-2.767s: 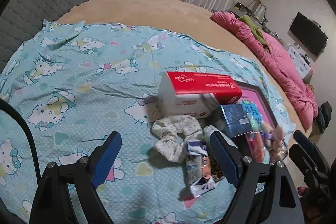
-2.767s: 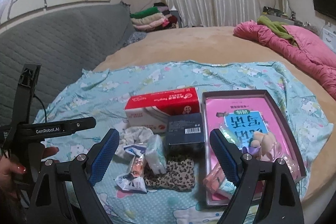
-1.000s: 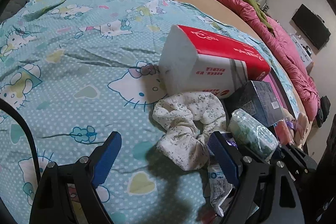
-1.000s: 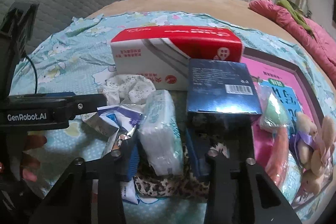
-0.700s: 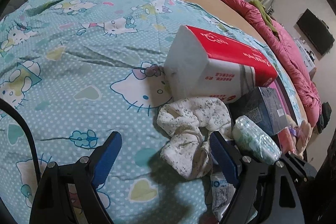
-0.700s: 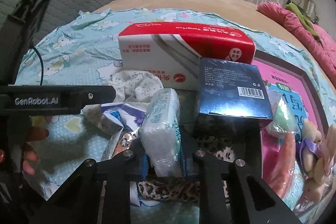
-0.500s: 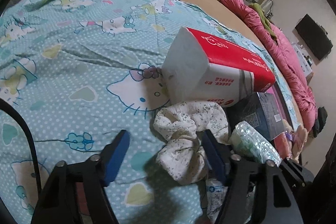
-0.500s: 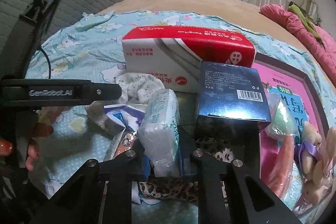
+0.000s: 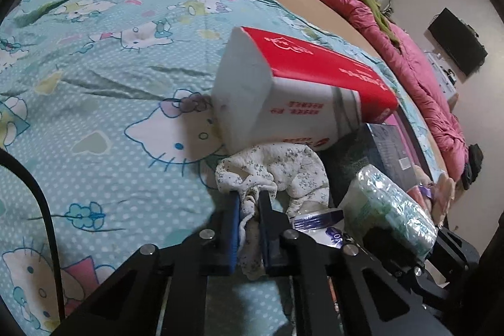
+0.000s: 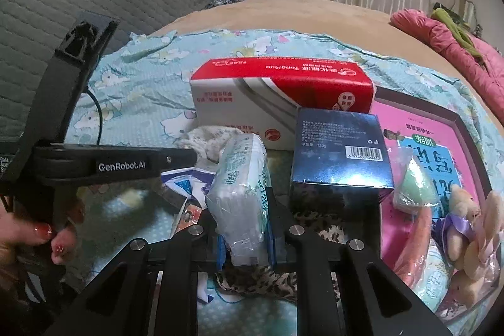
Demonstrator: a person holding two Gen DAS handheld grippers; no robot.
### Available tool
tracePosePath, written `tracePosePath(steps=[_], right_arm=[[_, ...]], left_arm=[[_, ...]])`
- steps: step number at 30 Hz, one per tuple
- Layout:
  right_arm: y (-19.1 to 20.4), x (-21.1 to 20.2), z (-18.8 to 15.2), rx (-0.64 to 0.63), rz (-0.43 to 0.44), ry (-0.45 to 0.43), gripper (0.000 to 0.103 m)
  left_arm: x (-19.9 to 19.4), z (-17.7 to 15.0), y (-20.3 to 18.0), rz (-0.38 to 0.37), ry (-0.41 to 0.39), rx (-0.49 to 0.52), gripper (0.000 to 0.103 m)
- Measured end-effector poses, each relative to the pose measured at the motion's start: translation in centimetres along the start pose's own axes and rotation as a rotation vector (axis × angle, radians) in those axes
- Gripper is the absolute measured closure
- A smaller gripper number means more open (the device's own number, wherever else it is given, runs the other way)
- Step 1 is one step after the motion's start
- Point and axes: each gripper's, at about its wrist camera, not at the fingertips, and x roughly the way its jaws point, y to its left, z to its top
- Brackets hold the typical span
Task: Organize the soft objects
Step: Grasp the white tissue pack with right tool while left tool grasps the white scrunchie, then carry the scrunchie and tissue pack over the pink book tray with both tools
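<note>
A white floral scrunchie [image 9: 277, 170] lies on the blue cartoon-print sheet [image 9: 94, 103] against the red-and-white tissue pack [image 9: 296, 96]. My left gripper [image 9: 249, 203] is shut on the scrunchie's near fold, which is squeezed between the blue pads. In the right wrist view my right gripper [image 10: 244, 229] is shut on a small clear pack of tissues [image 10: 242, 188], held upright. The scrunchie [image 10: 211, 137] shows behind that pack, and the left gripper's black body [image 10: 104, 166] reaches in from the left. The same small tissue pack [image 9: 390, 207] appears at the right of the left wrist view.
A dark blue box [image 10: 340, 159] stands beside the red-and-white tissue pack [image 10: 280, 103]. A pink-lined tray [image 10: 441, 128] at right holds a plush bear [image 10: 463, 210] and wrapped items. A leopard-print cloth [image 10: 261, 282] and small wrappers [image 10: 189, 181] lie underneath. A pink quilt [image 9: 419, 77] lies at the bed's far side.
My left gripper's jaws have closed from wide open onto the scrunchie's fold. My right gripper has closed onto the small tissue pack and tilted it upright, slightly raised.
</note>
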Motion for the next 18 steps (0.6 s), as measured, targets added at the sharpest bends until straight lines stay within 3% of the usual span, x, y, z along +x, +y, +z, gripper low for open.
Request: tracePosePath(steps=[5, 18], right_arm=[[0.0, -1.1, 0.0, 0.0, 0.008, -0.026, 0.084], [-1.0, -3.7, 0.7, 0.03, 0.02, -0.097, 0.084]], left_arm=[[-1.7, 0.1, 0.0, -0.035, -0.052, -0.006, 0.094], [-8.3, -0.1, -1.6, 0.023, -0.221, 0.036, 0.094]])
